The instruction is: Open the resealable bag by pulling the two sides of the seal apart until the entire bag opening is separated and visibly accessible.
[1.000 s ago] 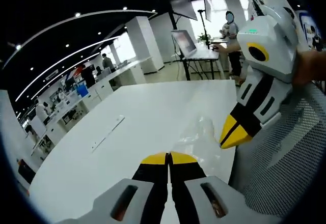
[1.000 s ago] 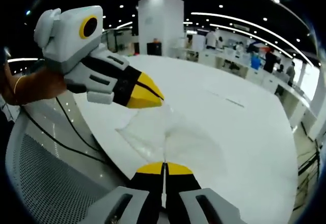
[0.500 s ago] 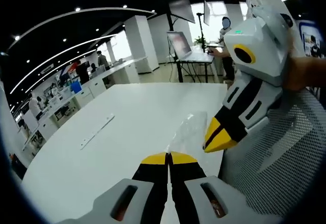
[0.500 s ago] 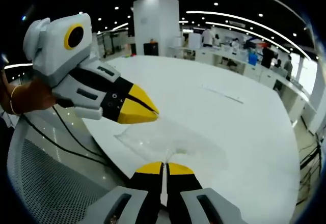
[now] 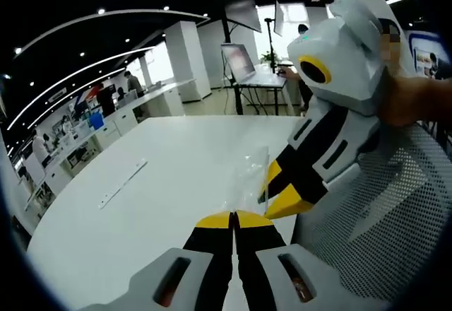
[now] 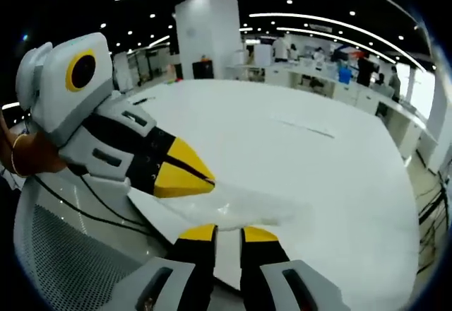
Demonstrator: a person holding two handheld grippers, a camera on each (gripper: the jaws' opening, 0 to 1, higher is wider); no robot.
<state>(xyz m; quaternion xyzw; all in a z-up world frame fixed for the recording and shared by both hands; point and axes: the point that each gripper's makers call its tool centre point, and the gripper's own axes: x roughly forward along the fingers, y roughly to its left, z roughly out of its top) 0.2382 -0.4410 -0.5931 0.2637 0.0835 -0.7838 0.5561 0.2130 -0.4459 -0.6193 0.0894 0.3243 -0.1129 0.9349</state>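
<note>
Clear bag [image 5: 252, 177] is slick: left gripper [image 5: 234, 219] jaws pinch its edge, right gripper [image 6: 227, 234] jaws slightly spread — grip could slip off w/ seal unopened.

A large white table [image 5: 162, 177] with a rounded edge carries everything. In the left gripper view it spreads across the middle and lower left of the frame; in the right gripper view it runs from center to lower right. A thin pale strip [image 5: 121, 183] lies flat at left center, seen at upper right center in the right gripper view.
</note>
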